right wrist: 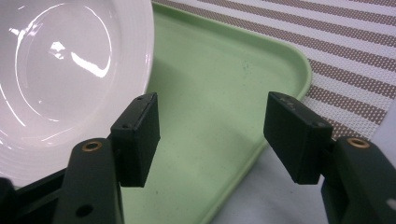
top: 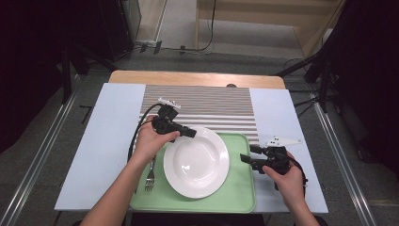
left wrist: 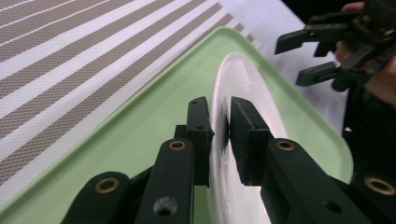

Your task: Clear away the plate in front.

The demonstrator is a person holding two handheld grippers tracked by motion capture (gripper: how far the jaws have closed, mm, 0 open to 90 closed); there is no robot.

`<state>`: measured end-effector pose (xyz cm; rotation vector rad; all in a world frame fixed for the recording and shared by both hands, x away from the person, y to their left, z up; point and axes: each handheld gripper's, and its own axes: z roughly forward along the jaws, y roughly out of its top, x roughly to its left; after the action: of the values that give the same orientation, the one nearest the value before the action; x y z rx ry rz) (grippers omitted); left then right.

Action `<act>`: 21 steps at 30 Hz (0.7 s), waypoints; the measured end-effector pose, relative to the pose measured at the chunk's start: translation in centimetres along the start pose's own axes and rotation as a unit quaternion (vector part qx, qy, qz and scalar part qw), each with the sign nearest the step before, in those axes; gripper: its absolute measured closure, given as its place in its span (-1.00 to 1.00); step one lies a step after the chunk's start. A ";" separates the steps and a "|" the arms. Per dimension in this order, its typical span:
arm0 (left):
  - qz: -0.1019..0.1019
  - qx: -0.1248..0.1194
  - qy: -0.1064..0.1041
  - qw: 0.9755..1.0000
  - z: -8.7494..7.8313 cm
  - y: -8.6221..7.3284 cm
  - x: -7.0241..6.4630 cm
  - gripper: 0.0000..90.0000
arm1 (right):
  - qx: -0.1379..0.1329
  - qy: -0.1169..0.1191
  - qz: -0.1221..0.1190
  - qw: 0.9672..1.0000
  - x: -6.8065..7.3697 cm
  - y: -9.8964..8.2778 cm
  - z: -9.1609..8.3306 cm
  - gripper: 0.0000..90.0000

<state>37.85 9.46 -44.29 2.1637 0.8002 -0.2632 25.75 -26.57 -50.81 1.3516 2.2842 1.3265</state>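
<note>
A: So, left gripper (left wrist: 220,128)?
B: Jaws straddle white plate (top: 196,160) rim, slim gaps, not pinching. Plate sits on green tray (top: 242,197).
A: Right gripper (right wrist: 210,135)?
B: Spread wide over bare tray edge.

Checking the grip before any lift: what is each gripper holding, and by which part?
The left gripper straddles the white plate at its rim, not clearly clamped. The right gripper holds nothing.
</note>
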 end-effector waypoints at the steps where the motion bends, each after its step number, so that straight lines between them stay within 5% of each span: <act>1: -0.003 -0.001 -0.003 1.000 0.0 -0.1 0.2 0.72 | 0.001 0.000 0.000 1.000 0.0 0.0 0.0 -0.22; 21: 0.000 -0.006 0.045 0.999 0.7 -1.8 1.5 0.50 | 0.002 -0.003 -0.001 1.000 0.0 0.0 -0.1 -0.22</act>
<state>37.95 10.51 -46.54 2.1761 0.8504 -0.1604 25.69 -26.59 -50.77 1.3529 2.2852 1.3160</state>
